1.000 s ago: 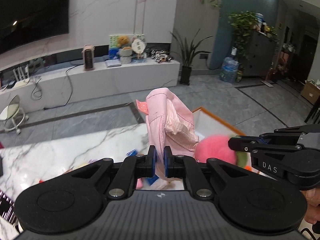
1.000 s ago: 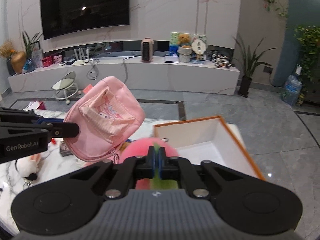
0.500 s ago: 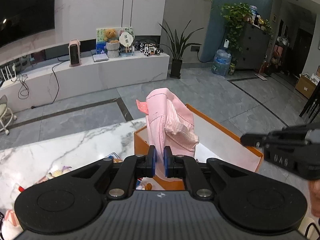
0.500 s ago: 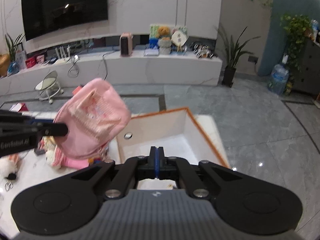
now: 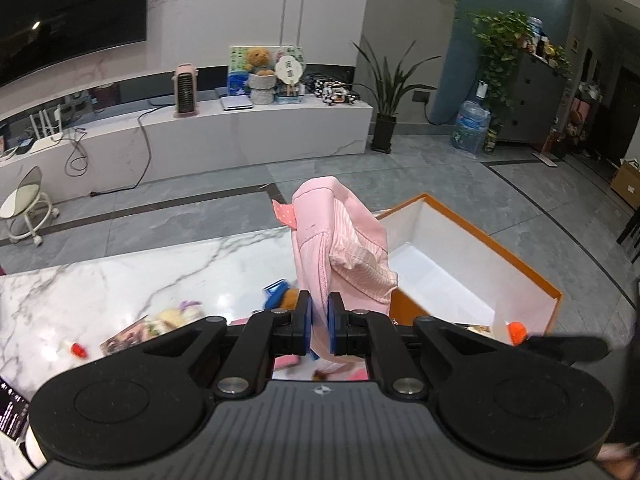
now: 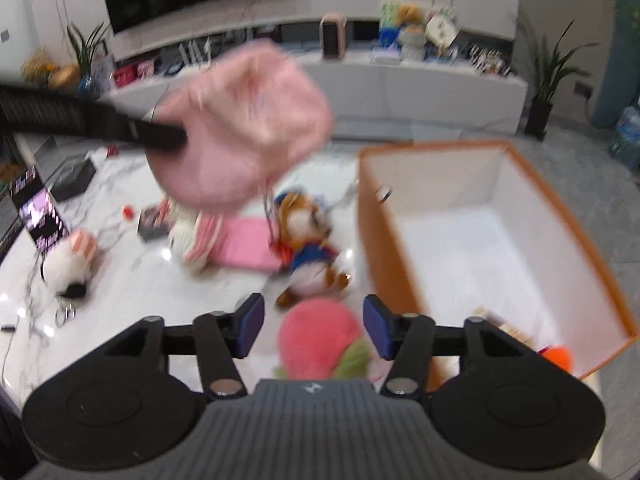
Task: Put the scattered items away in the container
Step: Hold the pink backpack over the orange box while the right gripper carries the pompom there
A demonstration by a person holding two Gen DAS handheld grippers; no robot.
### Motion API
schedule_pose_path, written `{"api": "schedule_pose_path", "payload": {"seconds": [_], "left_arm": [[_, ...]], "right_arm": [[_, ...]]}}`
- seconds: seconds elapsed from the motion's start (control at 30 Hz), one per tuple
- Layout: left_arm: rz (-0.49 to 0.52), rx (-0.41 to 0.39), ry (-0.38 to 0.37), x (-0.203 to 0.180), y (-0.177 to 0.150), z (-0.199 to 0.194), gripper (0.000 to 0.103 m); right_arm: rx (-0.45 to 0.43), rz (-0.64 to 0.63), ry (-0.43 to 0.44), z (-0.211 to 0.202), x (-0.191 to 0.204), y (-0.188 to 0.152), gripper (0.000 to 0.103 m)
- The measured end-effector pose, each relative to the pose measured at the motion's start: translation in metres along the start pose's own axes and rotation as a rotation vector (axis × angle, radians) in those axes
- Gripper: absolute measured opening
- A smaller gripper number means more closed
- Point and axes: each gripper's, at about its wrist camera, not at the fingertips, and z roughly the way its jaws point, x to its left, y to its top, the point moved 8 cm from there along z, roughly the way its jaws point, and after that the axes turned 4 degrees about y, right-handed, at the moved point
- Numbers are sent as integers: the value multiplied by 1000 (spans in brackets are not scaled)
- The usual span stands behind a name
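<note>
My left gripper (image 5: pixel 319 322) is shut on a pink fabric pouch (image 5: pixel 340 248) and holds it in the air above the marble table, left of the orange box (image 5: pixel 472 276). The pouch also shows blurred in the right wrist view (image 6: pixel 244 128). My right gripper (image 6: pixel 314 330) is open, with a pink and green plush (image 6: pixel 320 340) lying below and between its fingers, apart from them, near the table's front edge. The orange box with white inside (image 6: pixel 500 248) stands to the right.
On the marble table (image 6: pixel 120 288) lie a brown plush in blue clothes (image 6: pixel 308 240), a pink flat case (image 6: pixel 248 248), a white plush (image 6: pixel 72 264), a small dark box (image 6: pixel 76 180) and small bits. An orange item (image 6: pixel 558 356) lies in the box's near corner.
My right gripper has opened and swung left over the table; the pink and green plush now lies below it. My left gripper still holds the pouch and has shifted a little left.
</note>
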Motion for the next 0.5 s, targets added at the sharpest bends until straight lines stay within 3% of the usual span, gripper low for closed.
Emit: {"api": "schedule_pose_path", "payload": {"seconds": [0.23, 0.5], "left_arm": [[-20, 7, 25, 27, -9, -6, 9], [-54, 58, 48, 54, -32, 9, 9]], "right_arm": [[73, 0, -59, 45, 6, -22, 68], [130, -19, -103, 81, 0, -28, 69]]}}
